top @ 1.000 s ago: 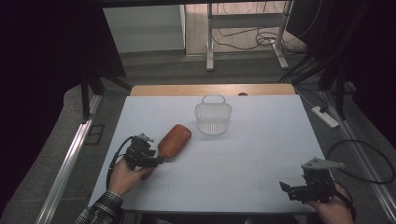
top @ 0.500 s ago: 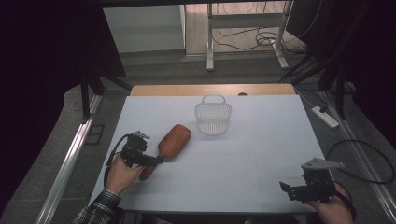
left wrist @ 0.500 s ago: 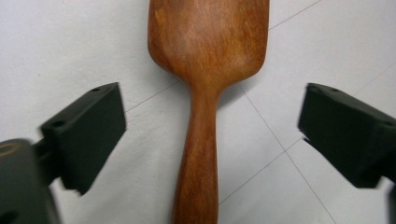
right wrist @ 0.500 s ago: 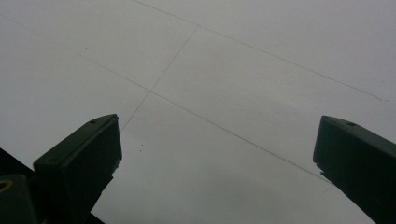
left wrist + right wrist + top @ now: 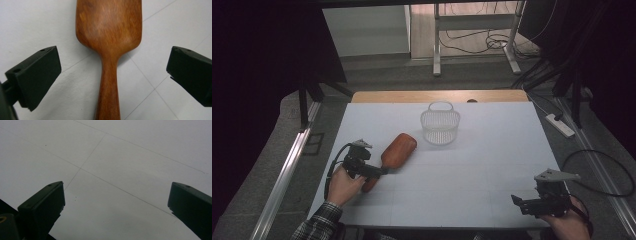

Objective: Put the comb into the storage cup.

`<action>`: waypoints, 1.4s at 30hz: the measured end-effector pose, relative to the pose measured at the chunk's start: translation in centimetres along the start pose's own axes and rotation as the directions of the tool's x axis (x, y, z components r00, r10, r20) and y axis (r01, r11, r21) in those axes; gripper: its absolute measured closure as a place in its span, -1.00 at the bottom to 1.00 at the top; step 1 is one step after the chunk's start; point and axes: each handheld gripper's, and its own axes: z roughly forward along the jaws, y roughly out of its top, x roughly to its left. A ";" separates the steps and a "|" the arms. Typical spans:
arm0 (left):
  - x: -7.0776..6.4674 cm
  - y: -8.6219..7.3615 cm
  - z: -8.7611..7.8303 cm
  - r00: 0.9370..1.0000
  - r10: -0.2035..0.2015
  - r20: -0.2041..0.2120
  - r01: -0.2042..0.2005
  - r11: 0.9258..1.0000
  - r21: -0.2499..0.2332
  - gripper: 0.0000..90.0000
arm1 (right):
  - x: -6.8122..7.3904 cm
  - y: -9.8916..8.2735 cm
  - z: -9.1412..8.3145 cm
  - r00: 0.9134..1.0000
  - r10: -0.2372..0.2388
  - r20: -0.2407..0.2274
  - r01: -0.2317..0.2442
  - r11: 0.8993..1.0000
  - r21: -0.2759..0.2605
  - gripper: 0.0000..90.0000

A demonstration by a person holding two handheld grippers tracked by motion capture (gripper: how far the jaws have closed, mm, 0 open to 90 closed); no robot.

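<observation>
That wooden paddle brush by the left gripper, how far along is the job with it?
Nothing looks finished: the brown wooden paddle brush lies flat on the white table, apart from the white mesh basket. In hand: the left gripper straddles the brush's handle, its jaws having just been opening, pads clear of the wood. Left: probably gripping and moving it. The right gripper waits open.

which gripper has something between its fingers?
The left gripper: the wooden paddle's handle lies between its open fingers, untouched. The right gripper has just bare table.
</observation>
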 end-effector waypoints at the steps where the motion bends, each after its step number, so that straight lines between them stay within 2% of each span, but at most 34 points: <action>1: 0.0 0.0 0.1 1.000 0.002 -0.001 -0.002 1.000 0.006 -1.00 | 0.0 0.0 0.0 1.000 0.000 0.000 0.000 1.000 0.001 -0.98; 8: -0.2 -0.2 1.4 1.000 0.016 0.014 -0.017 0.998 0.061 -1.00 | 0.0 0.0 0.0 1.000 -0.003 0.000 0.003 1.000 0.004 -0.98; 13: -0.4 -0.2 2.3 1.000 0.010 0.020 -0.013 0.993 0.119 -1.00 | 0.1 0.0 0.0 1.000 -0.005 0.002 0.005 1.000 0.007 -0.98; 14: -0.4 -0.2 2.3 1.000 0.010 0.020 -0.013 0.993 0.119 -1.00 | 0.1 0.0 0.1 1.000 -0.005 0.002 0.005 1.000 0.008 -0.98; 15: -0.3 -0.2 2.6 1.000 0.008 0.019 -0.010 0.990 0.144 -1.00 | 0.1 0.0 0.1 1.000 -0.005 0.001 0.005 1.000 0.009 -0.98; 16: -0.3 -0.2 2.6 1.000 0.008 0.019 -0.010 0.990 0.144 -1.00 | 0.1 0.0 0.1 1.000 -0.005 0.001 0.005 1.000 0.009 -0.98; 18: -0.3 -0.1 2.7 1.000 -0.001 -0.004 0.002 0.988 0.155 -1.00 | 0.1 0.0 0.1 1.000 -0.008 0.002 0.008 1.000 0.008 -0.98; 22: -0.5 0.0 2.7 1.000 -0.001 -0.015 0.003 0.987 0.158 -1.00 | 0.1 0.0 0.1 1.000 -0.009 0.002 0.009 1.000 0.010 -0.98; 24: -0.5 0.1 2.9 1.000 -0.001 -0.024 0.005 0.985 0.175 -1.00 | 0.2 0.0 0.1 1.000 -0.013 0.003 0.012 1.000 0.011 -0.98; 26: -0.6 0.1 2.9 1.000 0.005 -0.031 0.001 0.983 0.182 -1.00 | 0.2 0.0 0.1 1.000 -0.012 0.003 0.012 1.000 0.012 -0.98; 27: -0.7 0.2 3.0 0.998 0.026 -0.054 -0.015 0.982 0.190 -1.00 | 0.2 0.0 0.1 1.000 -0.013 0.004 0.013 1.000 0.014 -0.98; 29: -0.9 0.2 2.9 0.996 0.043 -0.073 -0.028 0.981 0.194 -0.90 | 0.2 0.0 0.1 1.000 -0.014 0.005 0.014 1.000 0.013 -0.98; 30: -1.0 0.2 2.9 0.996 0.048 -0.078 -0.032 0.981 0.193 -0.78 | 0.2 0.0 0.1 1.000 -0.015 0.005 0.015 1.000 0.014 -0.98; 31: -1.0 0.2 2.9 0.995 0.053 -0.079 -0.036 0.980 0.194 -0.78 | 0.2 0.0 0.1 1.000 -0.015 0.005 0.015 1.000 0.014 -0.98; 33: -1.1 0.2 2.9 0.993 0.062 -0.101 -0.042 0.981 0.191 -0.52 | 0.2 0.1 0.1 1.000 -0.016 0.005 0.015 1.000 0.016 -0.98; 34: -1.1 0.2 2.9 0.993 0.062 -0.101 -0.042 0.981 0.191 -0.39 | 0.2 0.1 0.1 1.000 -0.016 0.005 0.015 1.000 0.016 -0.98; 35: -1.1 0.2 2.8 0.992 0.065 -0.104 -0.044 0.980 0.192 -0.39 | 0.2 0.1 0.1 1.000 -0.016 0.005 0.016 1.000 0.016 -0.98; 36: -1.1 0.2 2.8 0.992 0.063 -0.105 -0.042 0.981 0.189 -0.22 | 0.2 0.1 0.1 1.000 -0.016 0.006 0.016 1.000 0.018 -0.98; 42: -0.9 0.4 2.7 0.996 0.040 -0.083 -0.024 0.982 0.186 0.17 | 0.3 0.1 0.2 1.000 -0.018 0.006 0.018 1.000 0.021 -0.98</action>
